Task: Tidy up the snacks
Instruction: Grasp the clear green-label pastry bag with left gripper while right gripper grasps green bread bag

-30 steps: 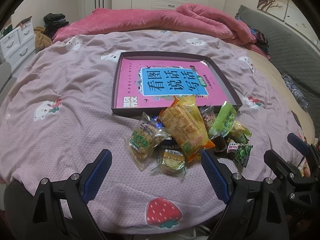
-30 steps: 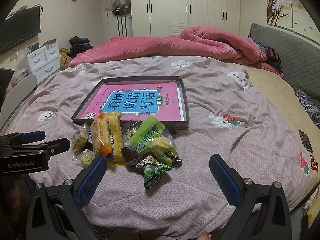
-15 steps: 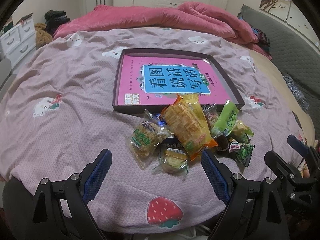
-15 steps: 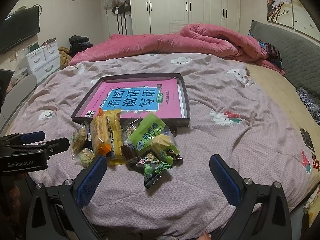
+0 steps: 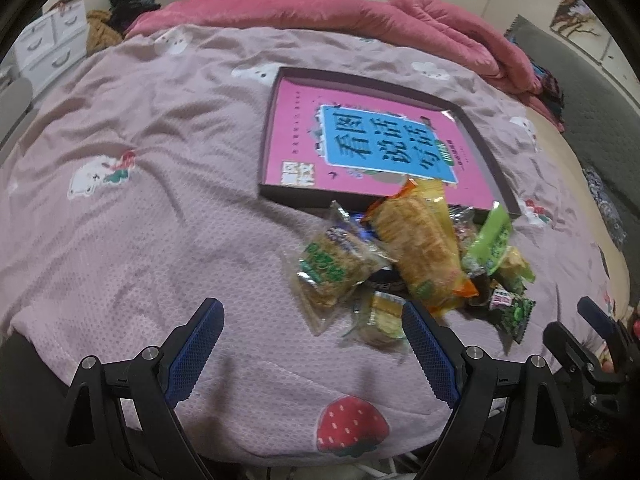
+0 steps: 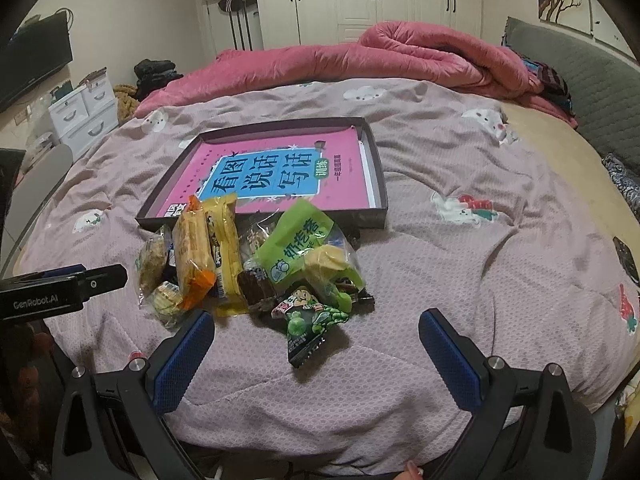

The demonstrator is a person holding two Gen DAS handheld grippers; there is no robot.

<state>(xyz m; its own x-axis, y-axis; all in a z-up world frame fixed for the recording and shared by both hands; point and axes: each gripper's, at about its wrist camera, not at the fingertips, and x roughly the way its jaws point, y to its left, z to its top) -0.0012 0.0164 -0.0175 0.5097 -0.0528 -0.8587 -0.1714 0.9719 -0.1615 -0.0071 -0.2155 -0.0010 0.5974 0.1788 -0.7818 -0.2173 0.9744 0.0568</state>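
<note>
A pile of snack packets lies on the bed in front of a dark shallow box (image 5: 269, 148) (image 6: 380, 184) that holds a pink book. The pile has an orange-yellow cracker pack (image 5: 420, 248) (image 6: 196, 248), a clear green-label biscuit pack (image 5: 332, 268), a small cake pack (image 5: 382, 314), a light green packet (image 6: 296, 240) and a dark green pea packet (image 6: 308, 320). My left gripper (image 5: 312, 336) is open and empty, just in front of the pile's left side. My right gripper (image 6: 316, 344) is open and empty, in front of the pea packet.
The pink-mauve bedspread (image 5: 140, 220) stretches to the left and right of the pile. A rolled pink quilt (image 6: 420, 56) lies at the far end. White drawers (image 6: 84, 112) stand to the left, a grey headboard (image 6: 580, 76) to the right. The right gripper shows in the left wrist view (image 5: 592, 344).
The left gripper has moved forward and swung left, so the pile and box now sit nearer and to the right. The right gripper has edged closer to the pile.
</note>
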